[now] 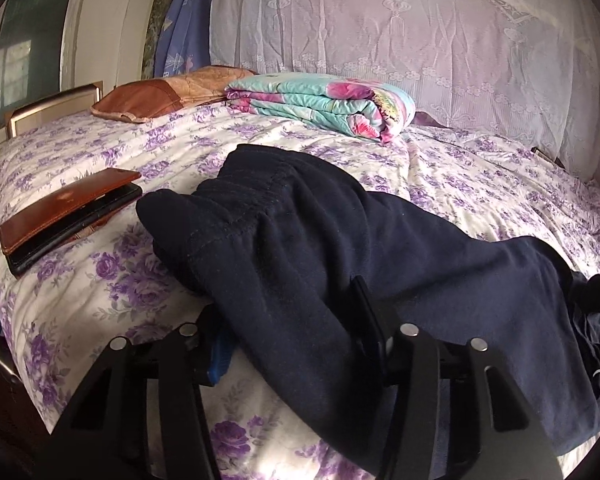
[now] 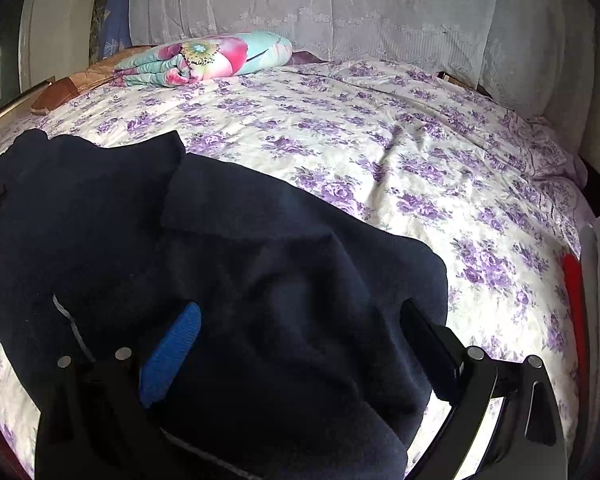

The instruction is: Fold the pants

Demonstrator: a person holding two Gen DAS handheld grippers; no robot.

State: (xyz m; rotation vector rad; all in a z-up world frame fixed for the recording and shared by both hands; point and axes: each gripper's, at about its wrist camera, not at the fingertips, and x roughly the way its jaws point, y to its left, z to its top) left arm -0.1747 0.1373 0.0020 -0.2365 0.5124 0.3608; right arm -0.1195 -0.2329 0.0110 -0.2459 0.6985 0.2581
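Dark navy fleece pants (image 1: 300, 248) spread across purple-flowered bedsheet (image 1: 100, 280), waistband away, ready for folding. Left claw (image 1: 292, 344) part open, cloth bunched between its fingers, angled downward; grip uncertain. Right claw (image 2: 300, 344) wide, straddling the leg fabric, tilted down, pads not visibly pinching.

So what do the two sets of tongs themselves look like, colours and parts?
Both are matte black. The left tongs have two black angular fingers on frames with open cut-outs and round silver pins on top; one finger carries a ribbed blue pad. The right tongs look the same, with a blue textured pad on one finger and a plain black finger opposite. No cables, markings or sleeves show.
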